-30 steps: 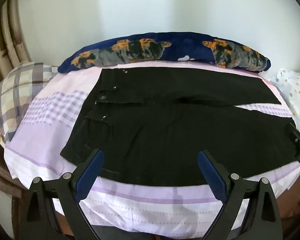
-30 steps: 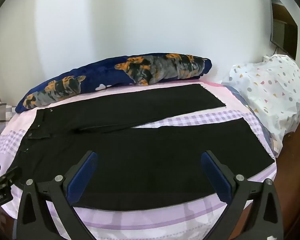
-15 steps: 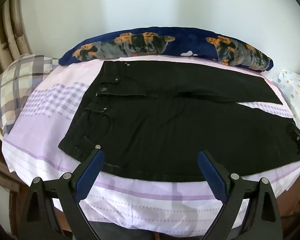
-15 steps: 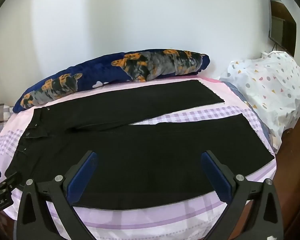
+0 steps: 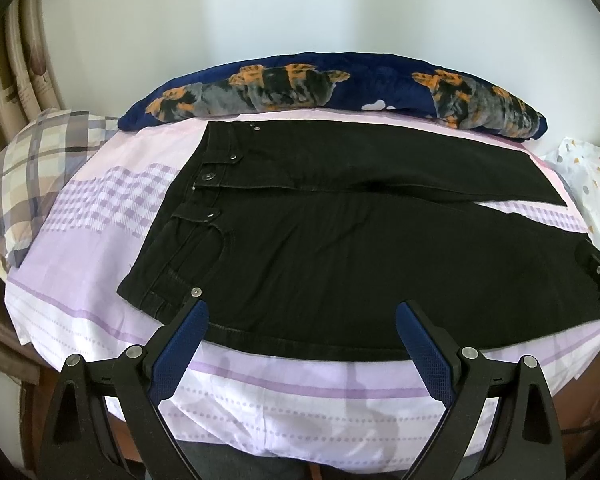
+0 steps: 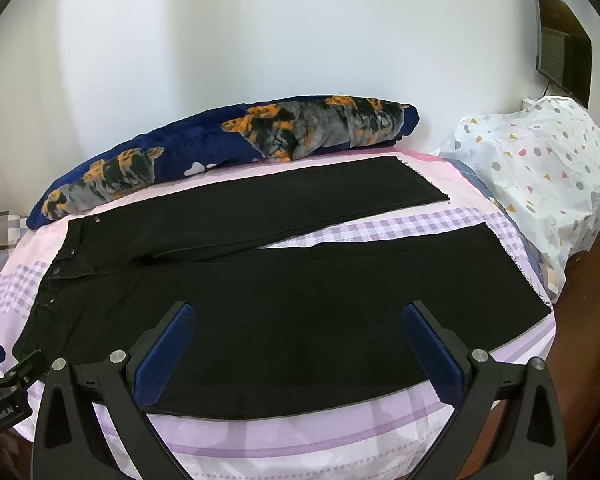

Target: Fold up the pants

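Hovering over the near edge of the bed, both tools are poised and holding nothing: the left hand-held gripper stands wide above the hip end of the pants, and the right hand-held gripper stands just as wide over the near leg. The pants lie flat on the lilac sheet, front up, waistband toward the plaid pillow, legs spread in a narrow V with the far leg running alongside the long blue cushion. The step in hand looks like the first fold, bringing one leg over onto the other. To do it well, I'd say each gripper should drop to the near outer seam and pinch both layers of cloth but not the sheet beneath. The left should take it near the waist corner, the right down toward the cuff. Then lift together and carry the leg across evenly so the hems and side seams meet. Uneven lifting would likely drag the crotch and leave a twist.
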`<state>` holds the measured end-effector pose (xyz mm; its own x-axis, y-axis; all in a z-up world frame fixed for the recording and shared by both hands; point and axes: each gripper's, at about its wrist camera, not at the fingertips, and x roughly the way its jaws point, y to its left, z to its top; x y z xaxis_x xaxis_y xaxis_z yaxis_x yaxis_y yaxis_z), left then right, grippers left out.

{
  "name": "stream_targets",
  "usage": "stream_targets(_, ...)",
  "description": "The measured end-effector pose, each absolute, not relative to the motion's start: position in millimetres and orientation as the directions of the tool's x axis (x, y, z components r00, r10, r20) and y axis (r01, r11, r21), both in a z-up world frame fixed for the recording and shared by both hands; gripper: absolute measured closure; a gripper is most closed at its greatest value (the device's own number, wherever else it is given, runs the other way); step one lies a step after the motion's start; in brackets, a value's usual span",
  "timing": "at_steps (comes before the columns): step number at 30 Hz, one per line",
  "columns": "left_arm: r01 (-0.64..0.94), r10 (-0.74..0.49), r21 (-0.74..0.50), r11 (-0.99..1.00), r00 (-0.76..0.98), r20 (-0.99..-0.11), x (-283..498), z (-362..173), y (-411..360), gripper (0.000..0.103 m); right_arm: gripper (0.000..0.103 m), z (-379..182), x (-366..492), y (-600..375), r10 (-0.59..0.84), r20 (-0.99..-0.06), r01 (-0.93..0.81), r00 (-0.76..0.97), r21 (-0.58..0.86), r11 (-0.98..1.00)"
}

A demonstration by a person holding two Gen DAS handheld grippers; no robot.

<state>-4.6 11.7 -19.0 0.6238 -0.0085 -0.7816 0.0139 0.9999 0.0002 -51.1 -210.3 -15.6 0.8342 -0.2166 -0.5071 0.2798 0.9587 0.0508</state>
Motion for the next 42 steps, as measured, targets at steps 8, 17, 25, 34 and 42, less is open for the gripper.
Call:
stream_targets(8, 0.012, -0.007, 0.000, 1.000, 0.623, -0.782, -4.9, -19.2, 10.9, 0.008, 0.000, -16.2, -50.8, -210.6, -0.216, -0.508, 0.281, 0.834, 0.052, 0.958)
stream_targets(17, 0.011, -0.005, 0.002, 1.000, 0.624, -0.781, -6.1, -20.5, 9.9, 0.008, 0.001, -19.3, -50.5, -210.2, -0.211, -0.515, 0.277, 0.831, 0.055, 0.959)
stream_targets(25, 0.012, -0.005, 0.003, 1.000, 0.621, -0.784, -7.0, -21.5, 10.0, 0.008, 0.001, -21.5, -50.1, -208.1, -0.198, -0.524, 0.267, 0.828, 0.060, 0.962)
stream_targets(34, 0.012, -0.003, 0.006, 1.000, 0.621, -0.784, -7.2, -22.4, 10.0, 0.008, 0.001, -20.7, -48.9, -208.3, -0.197, -0.530, 0.267, 0.825, 0.060, 0.962)
stream_targets(42, 0.014, -0.001, 0.009, 1.000, 0.610, -0.793, -6.3, -28.1, 11.8, 0.008, 0.001, -24.0, -46.0, -206.5, -0.192, -0.549, 0.263, 0.813, 0.051, 0.964)
